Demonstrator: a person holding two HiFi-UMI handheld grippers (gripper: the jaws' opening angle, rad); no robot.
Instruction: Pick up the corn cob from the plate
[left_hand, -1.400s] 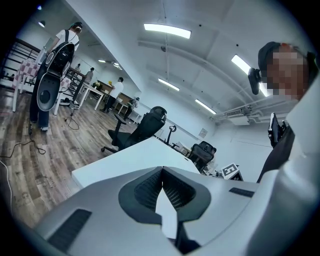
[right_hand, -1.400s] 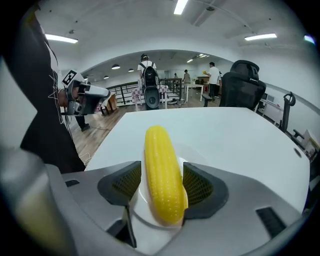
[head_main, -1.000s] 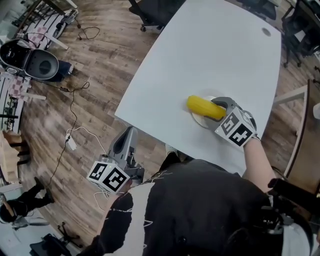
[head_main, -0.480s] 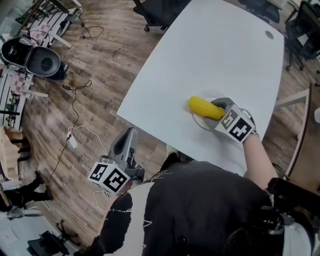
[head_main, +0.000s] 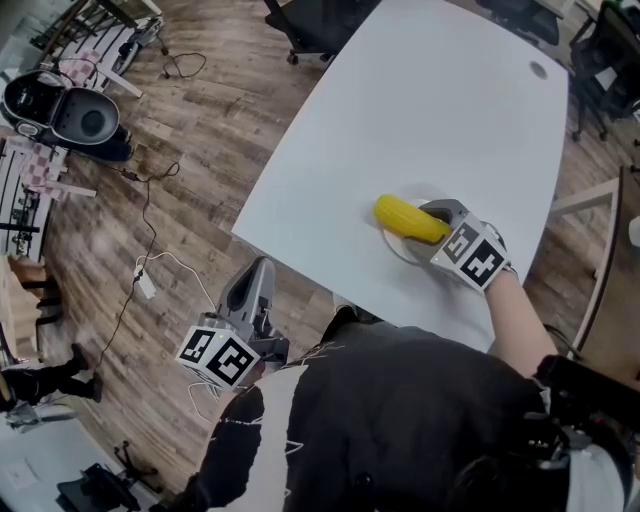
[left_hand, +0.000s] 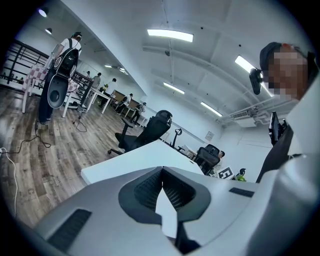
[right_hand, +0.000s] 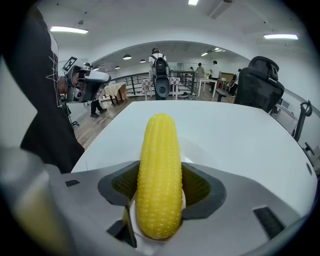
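Right claw (head_main: 428, 216) clenched on the near half of the yellow plastic corn cob (head_main: 408, 217), kernels pressed between both ribbed pads; the cob sits over the small round white plate (head_main: 398, 246), its far end jutting past the plate's rim, and whether it touches the plate cannot be told. Plate lies close to the near edge of the bare white desk (head_main: 430, 100), with wide open surface beyond. Left claw (head_main: 257, 272) closed on nothing, off the desk's edge above the wooden floor (head_main: 190, 150).
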